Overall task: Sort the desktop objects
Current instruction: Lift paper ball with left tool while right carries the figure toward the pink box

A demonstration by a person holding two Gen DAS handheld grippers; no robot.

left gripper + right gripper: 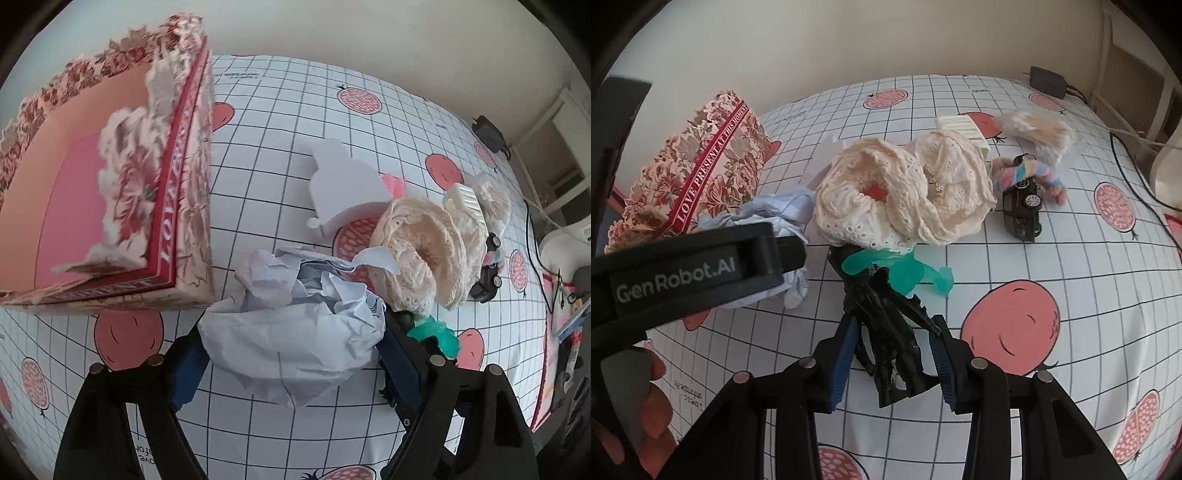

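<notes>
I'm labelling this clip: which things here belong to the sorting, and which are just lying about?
Sorting: crumpled paper, black toy figure, lace scrunchies, toy car, comb, floral box.
Lying about: power adapter, cables.

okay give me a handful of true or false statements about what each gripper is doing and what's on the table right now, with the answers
1. The left gripper has crumpled paper between its fingers. True.
2. The right gripper is around the toy car. False: the toy car sits apart on the tablecloth; a black toy figure lies between the fingers.
3. The floral box is shut with a lid. False: it is open on top.
4. A white comb lies behind the cream lace fabric. True.
5. The toy figure has teal parts. True.
</notes>
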